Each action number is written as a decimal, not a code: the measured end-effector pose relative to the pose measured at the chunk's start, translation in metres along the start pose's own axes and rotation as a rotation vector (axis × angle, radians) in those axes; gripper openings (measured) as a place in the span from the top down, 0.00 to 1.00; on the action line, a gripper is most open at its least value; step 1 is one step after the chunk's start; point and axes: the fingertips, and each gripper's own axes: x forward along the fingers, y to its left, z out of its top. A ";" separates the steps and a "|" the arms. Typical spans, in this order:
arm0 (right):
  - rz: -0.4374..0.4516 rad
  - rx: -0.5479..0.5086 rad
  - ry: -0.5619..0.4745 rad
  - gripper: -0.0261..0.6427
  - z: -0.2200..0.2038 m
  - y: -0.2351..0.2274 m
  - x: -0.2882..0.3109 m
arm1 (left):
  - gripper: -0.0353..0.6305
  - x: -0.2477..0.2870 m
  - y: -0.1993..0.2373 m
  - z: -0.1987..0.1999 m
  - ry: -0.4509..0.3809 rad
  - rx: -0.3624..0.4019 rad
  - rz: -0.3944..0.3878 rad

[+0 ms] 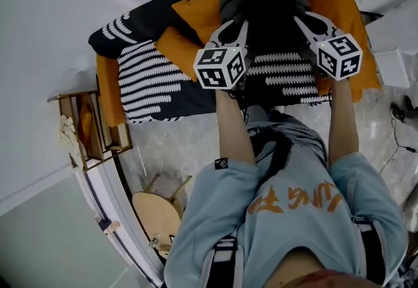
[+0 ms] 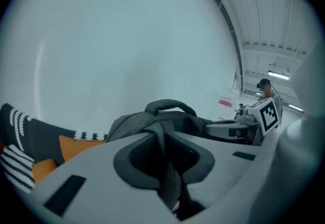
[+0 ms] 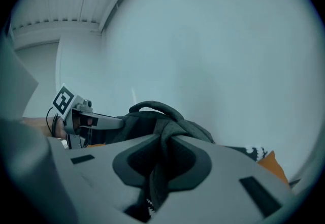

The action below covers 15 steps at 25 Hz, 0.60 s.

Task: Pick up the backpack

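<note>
The backpack (image 1: pixel 264 9) is dark grey fabric with a top carry loop (image 2: pixel 170 105). It hangs between my two grippers above the bed. My left gripper (image 1: pixel 239 24) is shut on a fold of the backpack's fabric (image 2: pixel 163 139) at its left side. My right gripper (image 1: pixel 304 21) is shut on another fold (image 3: pixel 161 149) at its right side. In each gripper view the cloth is pinched between the dark pads and runs down past them. The left gripper view shows the right gripper's marker cube (image 2: pixel 268 112), and the right gripper view shows the left cube (image 3: pixel 65 101). The backpack's lower part is hidden.
Under the backpack lies a bed with an orange sheet (image 1: pixel 339 6) and a black-and-white striped blanket (image 1: pixel 153 81). A wooden shelf (image 1: pixel 85 130) stands at the left, a round wooden stool (image 1: pixel 157 213) near the person's legs, and a white box (image 1: pixel 394 66) at the right. A pale wall fills both gripper views.
</note>
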 end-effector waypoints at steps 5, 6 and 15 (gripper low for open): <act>0.035 -0.075 -0.108 0.88 0.061 0.032 -0.029 | 0.85 -0.050 -0.023 0.052 -0.136 0.036 0.045; 0.041 -0.084 -0.125 0.88 0.068 0.039 -0.035 | 0.85 -0.059 -0.027 0.057 -0.158 0.038 0.052; 0.088 -0.094 -0.217 0.88 0.102 0.071 -0.060 | 0.85 -0.104 -0.045 0.086 -0.250 0.078 0.078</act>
